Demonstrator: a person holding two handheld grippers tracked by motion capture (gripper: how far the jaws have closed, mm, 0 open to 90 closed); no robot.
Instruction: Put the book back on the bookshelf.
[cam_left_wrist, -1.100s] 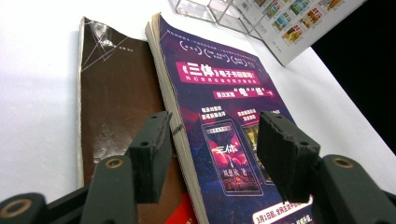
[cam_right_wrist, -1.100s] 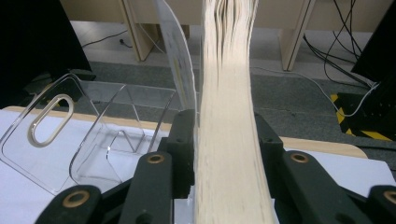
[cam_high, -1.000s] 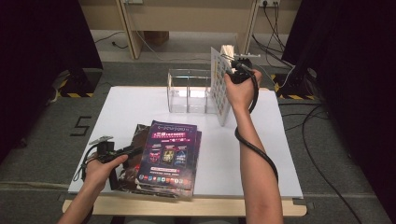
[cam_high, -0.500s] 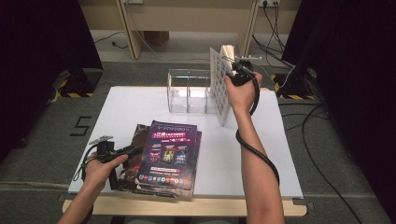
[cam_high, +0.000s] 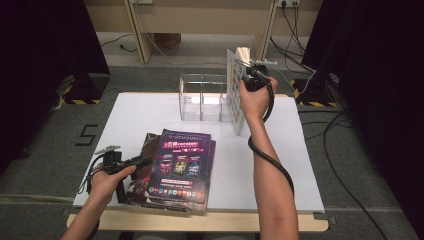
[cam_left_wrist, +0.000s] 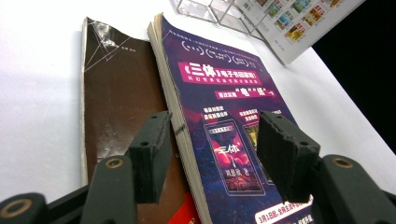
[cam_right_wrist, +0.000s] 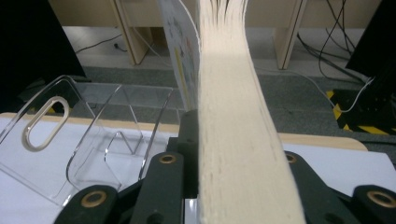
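- The left hand-held gripper lies low at the near left of the bench, its jaws released and standing apart around the spine edge of the purple-covered book; the pads do not press on it.
- That purple-covered book lies flat on top of a stack, with a brown book under it sticking out to the left.
- Behind the stack, towards the middle of the far edge, stands a clear plastic file rack with upright dividers.
- Just right of the rack, the right hand-held gripper is clenched on a thick white book held upright on its edge, its lower corner at the bench top beside the rack.
- Its jaws have just been closing, with the cream page block caught between them.
- A cable trails from it down along the forearm.
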